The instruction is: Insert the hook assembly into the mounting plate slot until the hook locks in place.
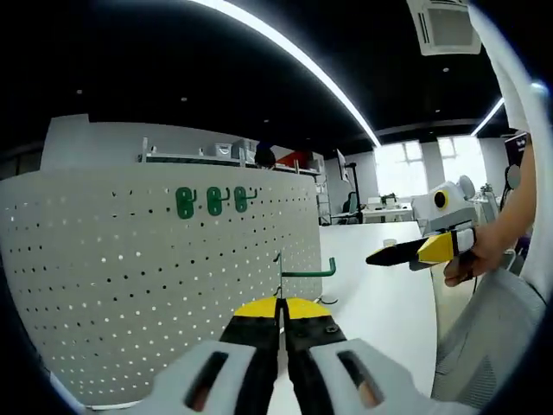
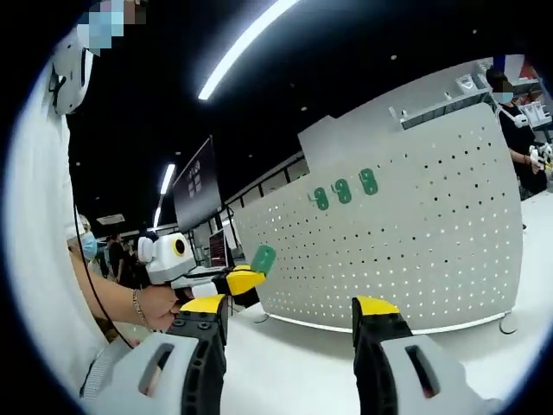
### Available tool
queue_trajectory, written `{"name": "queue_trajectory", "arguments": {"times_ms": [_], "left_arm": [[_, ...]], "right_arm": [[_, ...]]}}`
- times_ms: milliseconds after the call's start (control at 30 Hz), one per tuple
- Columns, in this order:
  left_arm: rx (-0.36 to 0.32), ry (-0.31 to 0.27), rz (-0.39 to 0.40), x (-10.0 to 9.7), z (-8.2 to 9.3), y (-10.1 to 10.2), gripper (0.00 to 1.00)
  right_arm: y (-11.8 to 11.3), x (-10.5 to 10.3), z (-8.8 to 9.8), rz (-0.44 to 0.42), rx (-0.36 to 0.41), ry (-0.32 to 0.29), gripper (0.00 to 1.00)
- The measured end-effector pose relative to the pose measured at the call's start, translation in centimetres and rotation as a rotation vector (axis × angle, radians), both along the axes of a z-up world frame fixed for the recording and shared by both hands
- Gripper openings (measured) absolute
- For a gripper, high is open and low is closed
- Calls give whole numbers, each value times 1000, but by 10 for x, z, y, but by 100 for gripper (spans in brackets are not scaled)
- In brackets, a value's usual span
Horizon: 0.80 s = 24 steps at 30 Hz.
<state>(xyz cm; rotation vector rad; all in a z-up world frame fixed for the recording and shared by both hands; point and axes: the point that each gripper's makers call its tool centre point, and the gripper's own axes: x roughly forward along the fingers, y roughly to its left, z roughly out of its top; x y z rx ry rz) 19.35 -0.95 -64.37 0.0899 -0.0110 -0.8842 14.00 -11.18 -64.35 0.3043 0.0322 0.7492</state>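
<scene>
Yellow-tipped jaws of the left gripper [image 1: 279, 313] are seen pressed together, clenched on the thin stem of a green hook [image 1: 304, 272] whose arm reaches out ahead and to the right, turned up at its end. Just beyond the jaws a white perforated mounting plate [image 1: 130, 277] is stood upright, with three green hook plates [image 1: 213, 201] fixed high on it. In the right gripper view, the right gripper [image 2: 289, 313] is held released, jaws wide apart, nothing between them; the perforated plate lies ahead.
</scene>
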Motion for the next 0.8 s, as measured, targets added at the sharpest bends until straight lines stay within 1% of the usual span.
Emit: {"name": "queue_trajectory", "arguments": {"times_ms": [100,267,400,467,500,567,600,700,800], "left_arm": [[1,1,1,0,0,-2,1],[-7,1,6,0,1,-2,1],[-8,0,10,0,2,0,1],[-7,1,12,0,2,0,1],[-8,1,12,0,2,0,1],[-10,0,13,0,2,0,1],[-10,0,14,0,2,0,1],[-13,0,16,0,3,0,1],[-13,-1,18,0,4,0,1]], "right_arm": [[2,2,-1,6,4,7,53],[10,7,2,24,61,27,52],[19,11,4,45,90,41,50],[24,13,5,61,148,70,49],[28,14,5,82,192,98,49],[32,17,5,89,221,106,47],[34,18,5,98,231,115,46],[41,21,7,104,245,117,45],[47,23,7,114,241,118,45]]}}
